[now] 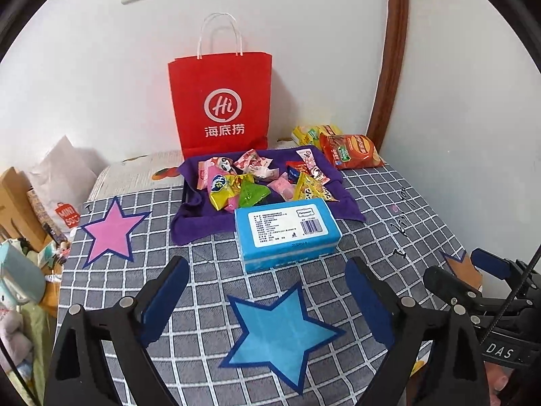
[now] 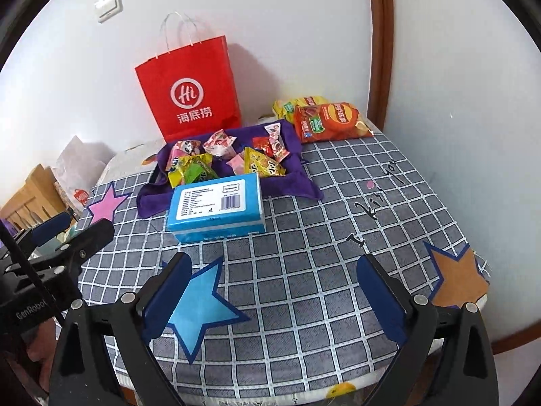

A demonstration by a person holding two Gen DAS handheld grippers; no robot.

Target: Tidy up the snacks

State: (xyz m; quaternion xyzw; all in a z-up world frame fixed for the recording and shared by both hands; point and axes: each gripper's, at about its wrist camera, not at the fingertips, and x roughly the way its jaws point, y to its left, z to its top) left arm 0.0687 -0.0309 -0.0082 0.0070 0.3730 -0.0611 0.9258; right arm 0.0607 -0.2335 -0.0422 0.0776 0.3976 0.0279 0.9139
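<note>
Both tongs stand wide open with nothing between their blue pads: the left gripper (image 1: 267,291) hovers over the blue paper star (image 1: 277,335), the right gripper (image 2: 274,287) just right of that star (image 2: 199,308).

Left of the star, a cluttered corner of cardboard and soft toys (image 1: 20,264) is too blurred to sort out. A grey checked tablecloth (image 2: 304,253) covers the table against a white wall (image 2: 287,34), with a pink paper star (image 1: 111,233) at its left. Beyond the blue star lies a blue rectangular tissue pack (image 1: 287,233), and behind it a heap of small bright snack packets (image 1: 263,179) on a purple cloth-lined tray (image 1: 189,223), well ahead of both tongs. A red paper bag with white handles (image 1: 219,101) stands behind the tray. Further right, an orange chip bag (image 2: 328,121) partly hides a yellow packet (image 2: 284,106). An orange paper star (image 2: 460,277) lies at the right edge, half cut off in the left view.
</note>
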